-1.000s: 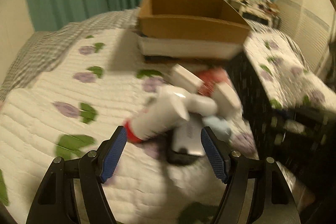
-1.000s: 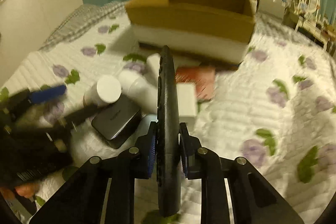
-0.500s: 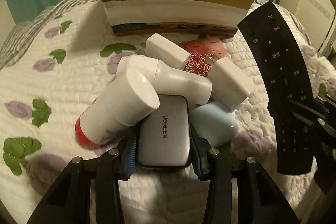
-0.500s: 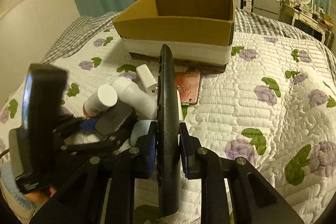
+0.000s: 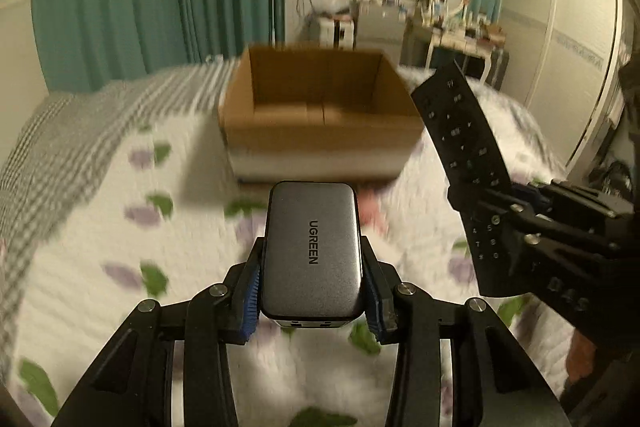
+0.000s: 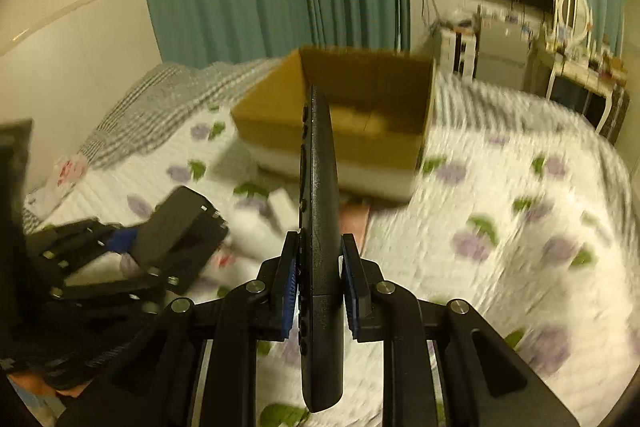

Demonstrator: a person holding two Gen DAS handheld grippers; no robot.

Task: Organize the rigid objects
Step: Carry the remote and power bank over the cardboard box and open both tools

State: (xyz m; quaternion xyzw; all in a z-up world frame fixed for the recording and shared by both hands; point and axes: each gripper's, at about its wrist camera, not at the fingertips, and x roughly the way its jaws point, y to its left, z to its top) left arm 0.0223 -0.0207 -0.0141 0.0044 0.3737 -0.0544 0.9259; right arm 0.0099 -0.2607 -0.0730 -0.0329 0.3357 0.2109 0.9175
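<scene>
Above the quilted bed (image 5: 120, 227), our left gripper (image 5: 311, 291) clamps the grey charger (image 5: 311, 247) — right gripper (image 6: 319, 283) pinches the black remote (image 6: 320, 227); cardboard box (image 5: 320, 107) ahead.

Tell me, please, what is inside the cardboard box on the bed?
The cardboard box shows only bare brown walls and floor seams. In the right wrist view the held remote covers a strip of the floor, and the near wall hides the front edge.
</scene>
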